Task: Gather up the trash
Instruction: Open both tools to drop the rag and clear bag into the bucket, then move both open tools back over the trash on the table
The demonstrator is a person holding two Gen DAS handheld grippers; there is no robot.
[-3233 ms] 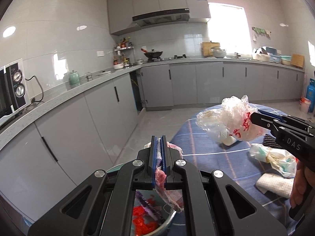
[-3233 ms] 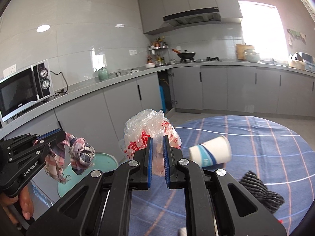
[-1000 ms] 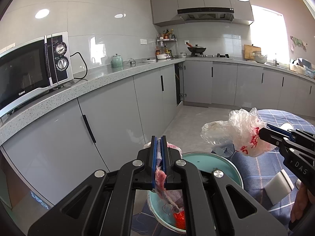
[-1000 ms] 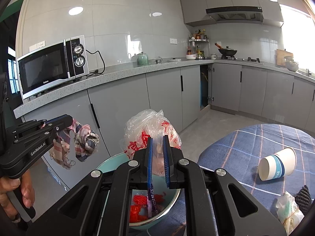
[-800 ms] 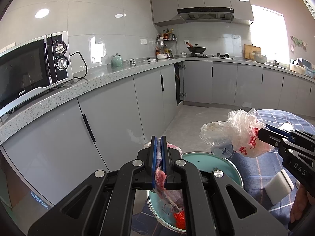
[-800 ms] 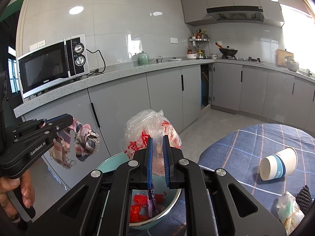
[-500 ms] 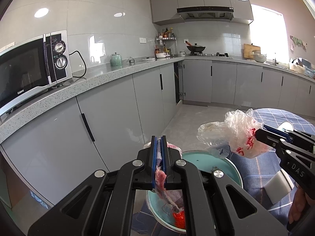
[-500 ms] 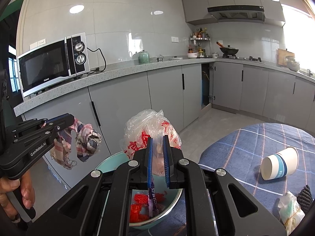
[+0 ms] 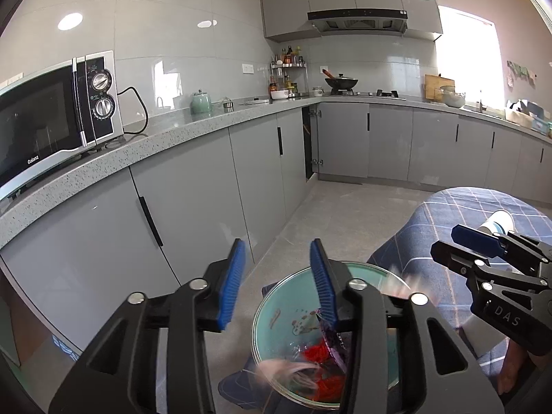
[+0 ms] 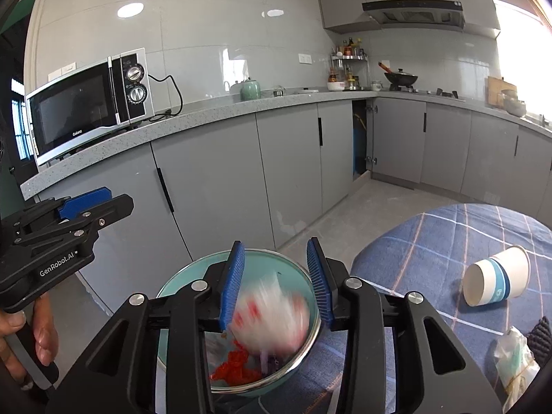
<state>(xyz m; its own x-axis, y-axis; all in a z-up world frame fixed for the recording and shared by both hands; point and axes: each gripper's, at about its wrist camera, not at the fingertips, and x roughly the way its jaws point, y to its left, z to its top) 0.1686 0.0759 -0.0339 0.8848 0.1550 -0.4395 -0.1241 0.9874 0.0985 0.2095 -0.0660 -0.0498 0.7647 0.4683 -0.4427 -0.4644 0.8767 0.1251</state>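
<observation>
Trash went into the teal bowl (image 10: pixel 186 277) because I had parked both tools straight above it, tilted downward, so that whatever I let go could only fall inside its rim. My right tool (image 10: pixel 276 277) had just been opening; its blue pads stood apart with nothing pressed between them, and the plastic bag (image 10: pixel 272 314) with red print showed as a white blur just below them, over the bowl's hollow, so I judged it to be dropping clear of my grip. My left tool (image 9: pixel 277 284) had just been opening too, spread and bare, and a pale pinkish smear low in the bowl (image 9: pixel 289 369) I took for the cloth scrap falling in, though the blur kept me from being sure. Red scraps (image 10: pixel 234 365) already lay at the bottom of the bowl, with something purplish beside them. The bowl sat at the near edge of the table (image 10: pixel 431 241), on its blue checked cloth, which suited me: it was within reach of both hands at once. Well to the right of the bowl a paper cup (image 10: pixel 496 281) lay tipped on its side, and farther right of it a crumpled wrapper (image 10: pixel 515 355) rested by the frame's edge, so I reckoned the collecting was only partly done and those two were left.
</observation>
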